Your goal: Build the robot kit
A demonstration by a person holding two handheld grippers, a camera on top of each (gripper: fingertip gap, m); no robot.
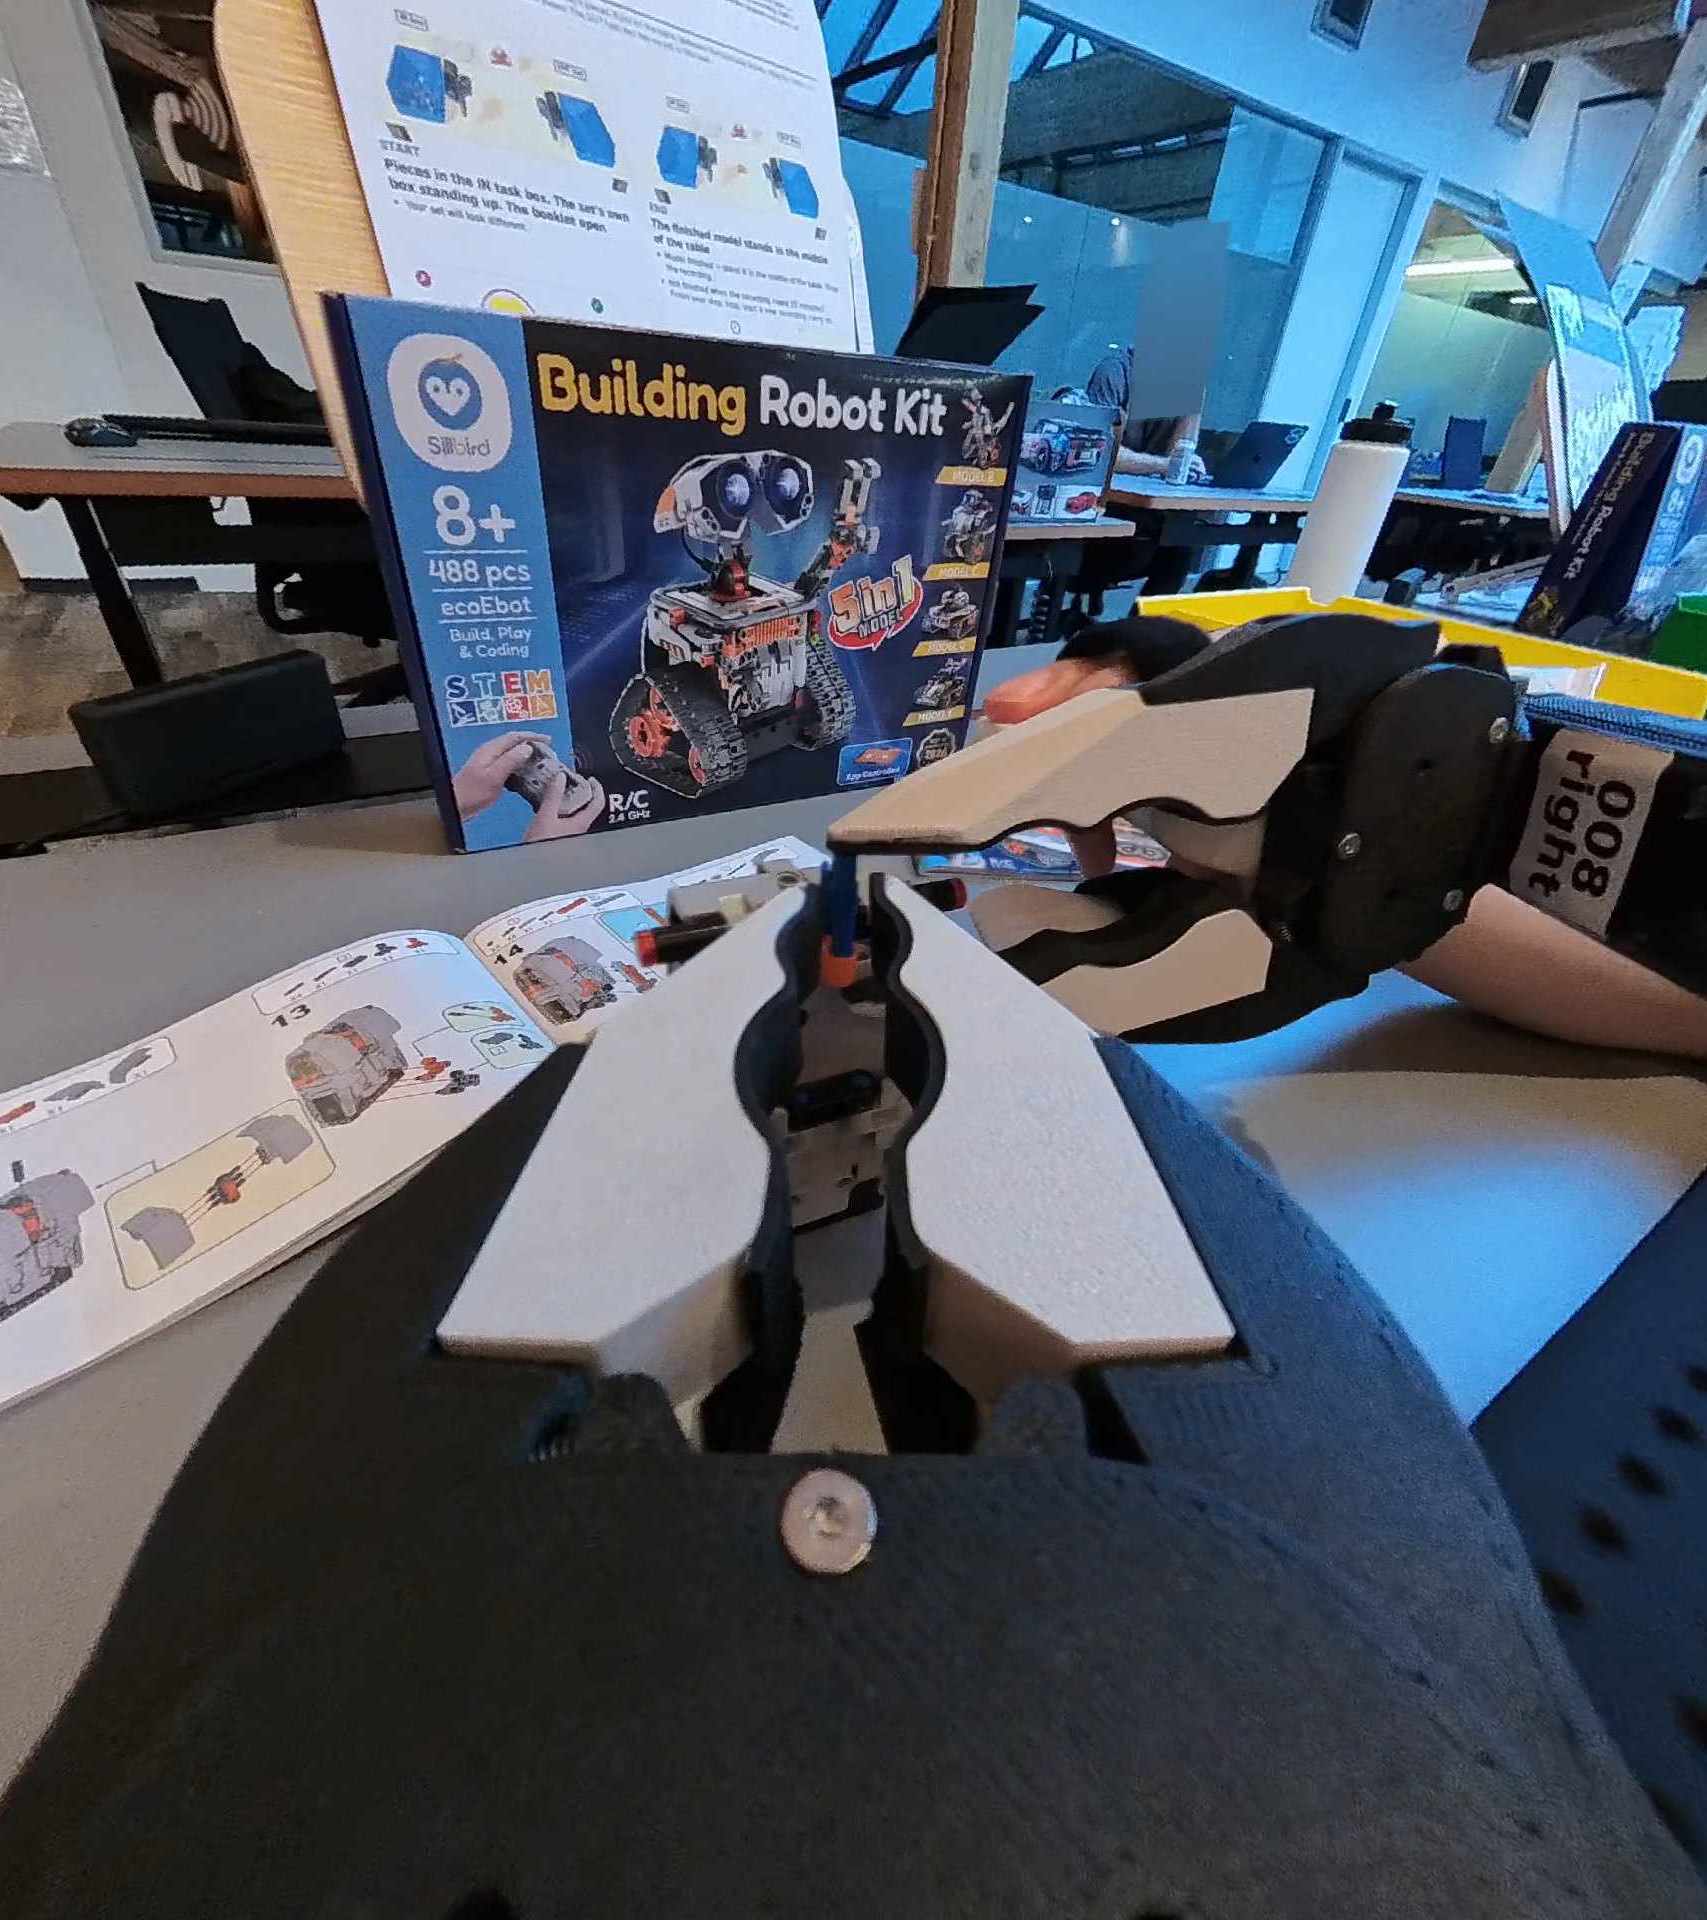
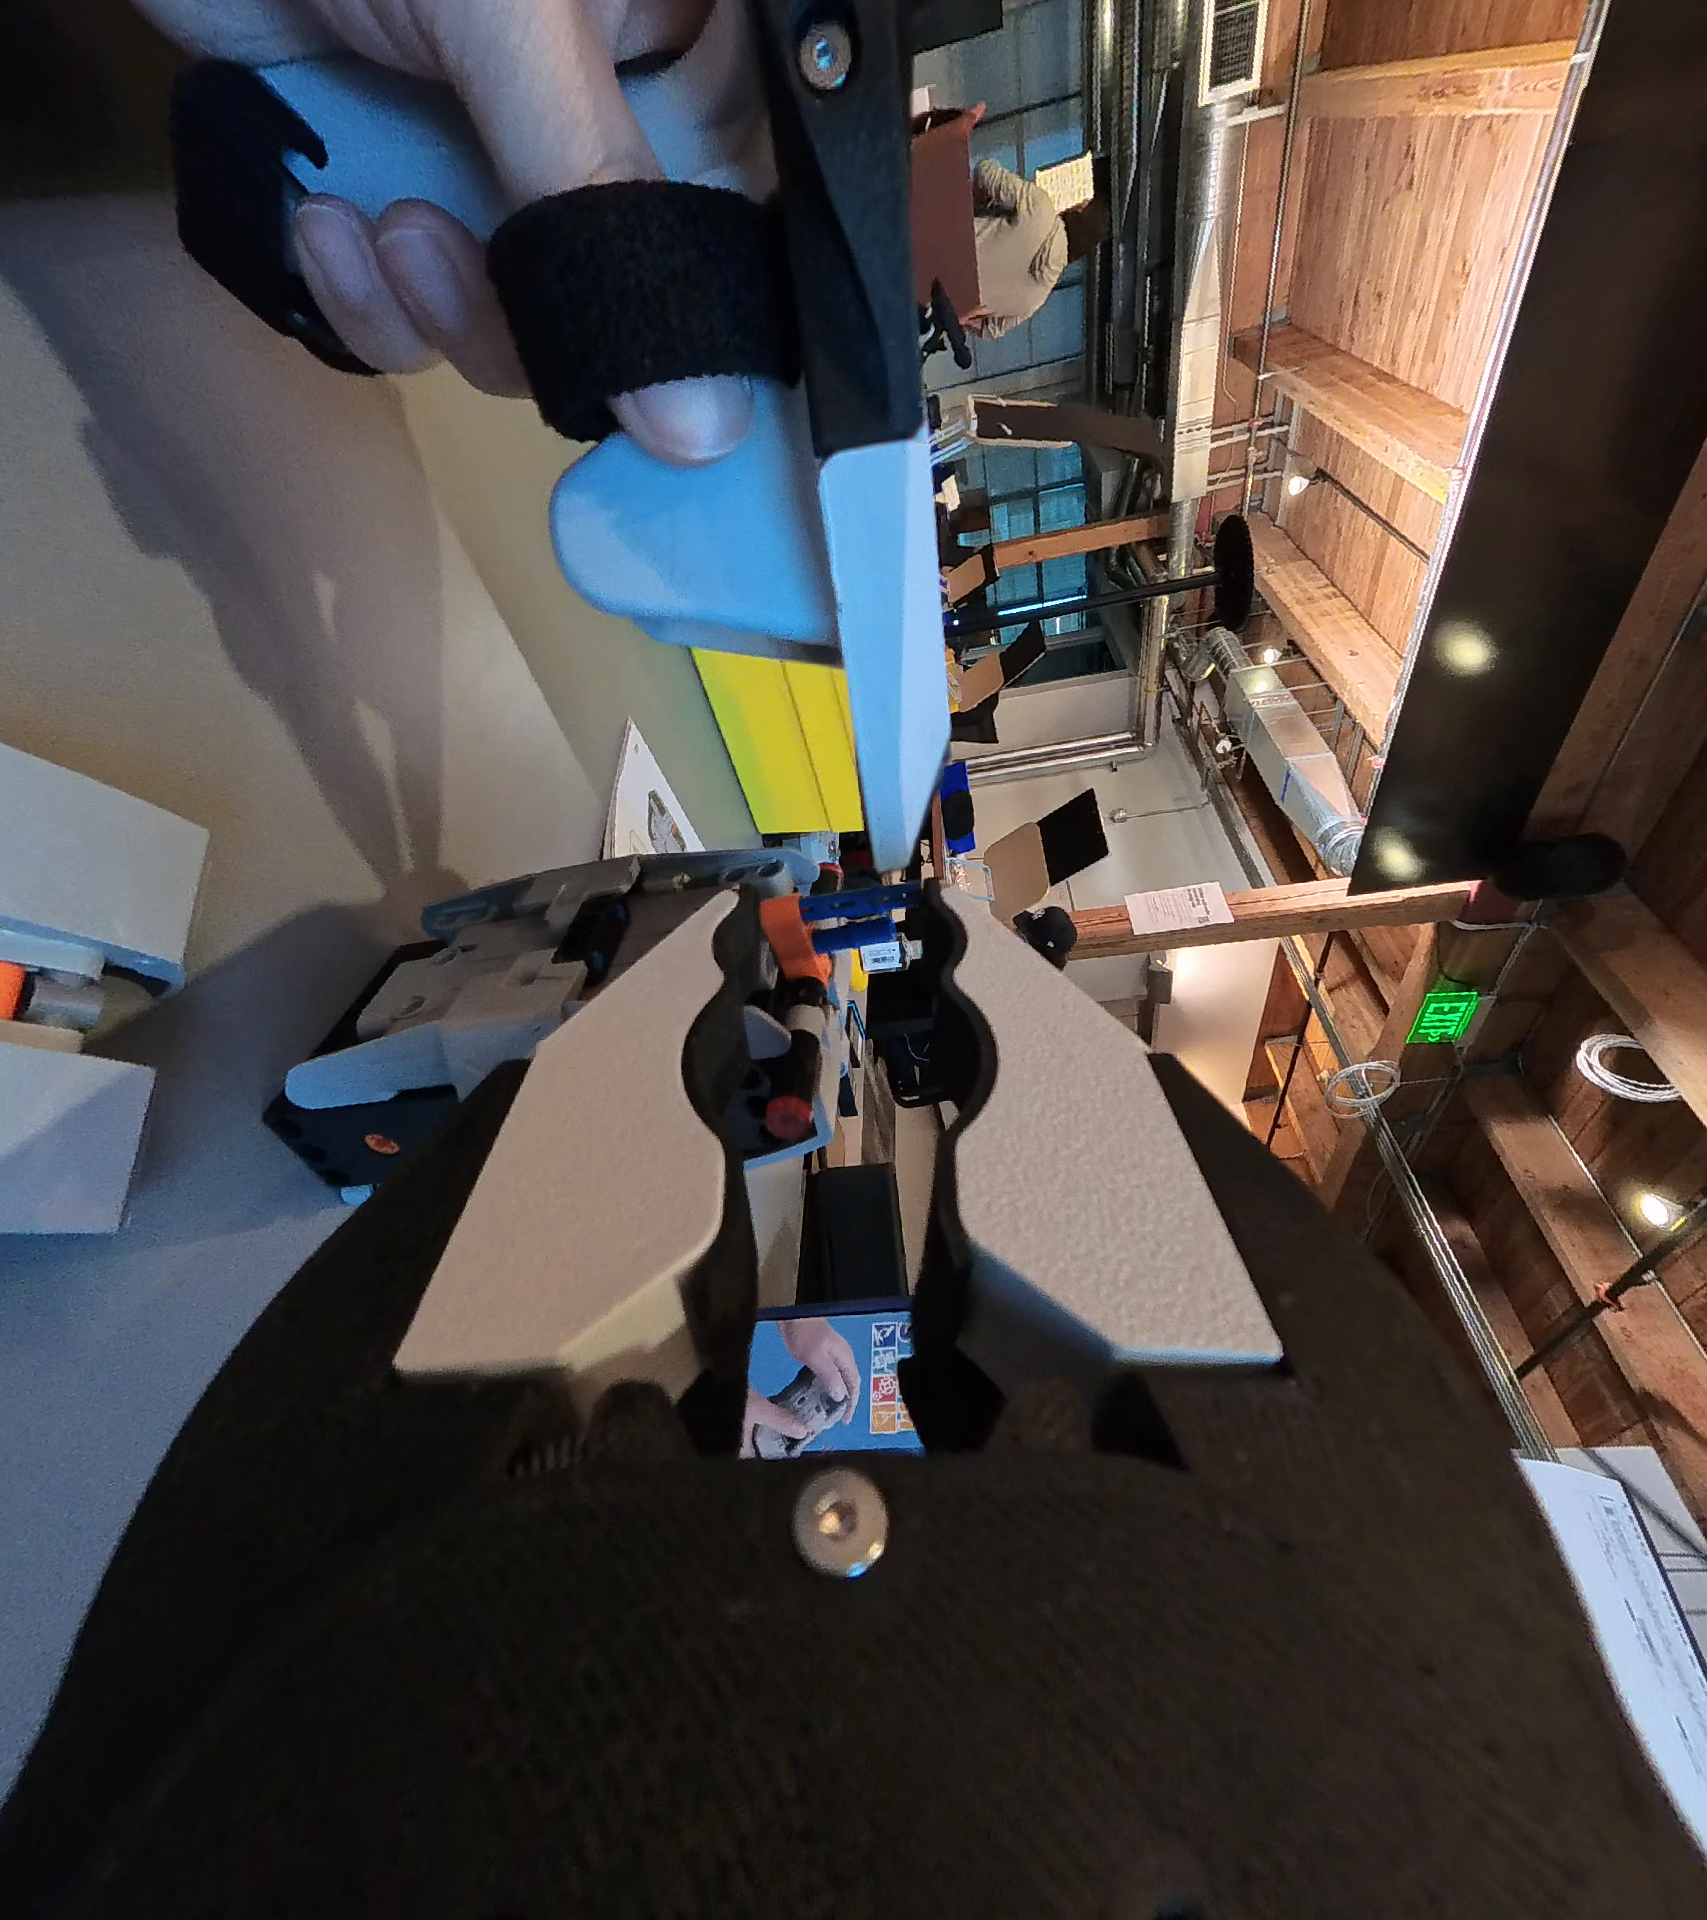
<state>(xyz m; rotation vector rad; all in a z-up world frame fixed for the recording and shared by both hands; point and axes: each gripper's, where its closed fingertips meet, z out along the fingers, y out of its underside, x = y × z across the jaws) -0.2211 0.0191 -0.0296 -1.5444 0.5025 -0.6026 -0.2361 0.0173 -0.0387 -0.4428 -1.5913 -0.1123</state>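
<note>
The left tool (image 1: 841,894) has its 2 pale fingers drawn to a narrow gap and clamped on a small grey brick-built model (image 1: 833,1153), which fills the slot between them at the frame's centre, above the grey bench (image 1: 101,904). A short blue plastic pin (image 1: 833,883) stands up from an orange connector (image 1: 836,966) at the model's top, right at the fingertips. From the right of the frame the right tool (image 1: 916,878) comes in rolled on its side; its upper fingertip touches the pin's top end, while its lower finger passes behind the left tool and out of sight. The right wrist view, turned a quarter, adds what is missing: the right tool's fingers stand partly apart and straddle the pin lengthwise, 1 tip at the pin's free end, the other beside the orange connector. Whether they squeeze it I cannot tell. That view also shows the model's grey and black flank at centre left, a second blue pin beside the first, and the hand (image 2: 475,208) strapped to the left tool at the top. Only the left view shows the surroundings: an open paper instruction booklet (image 1: 205,1122) lying at left, an upright blue cardboard kit box (image 1: 703,582) behind, a yellow plastic bin (image 1: 1597,665) at right, and a black perforated mat (image 1: 1680,1455) at lower right.
</note>
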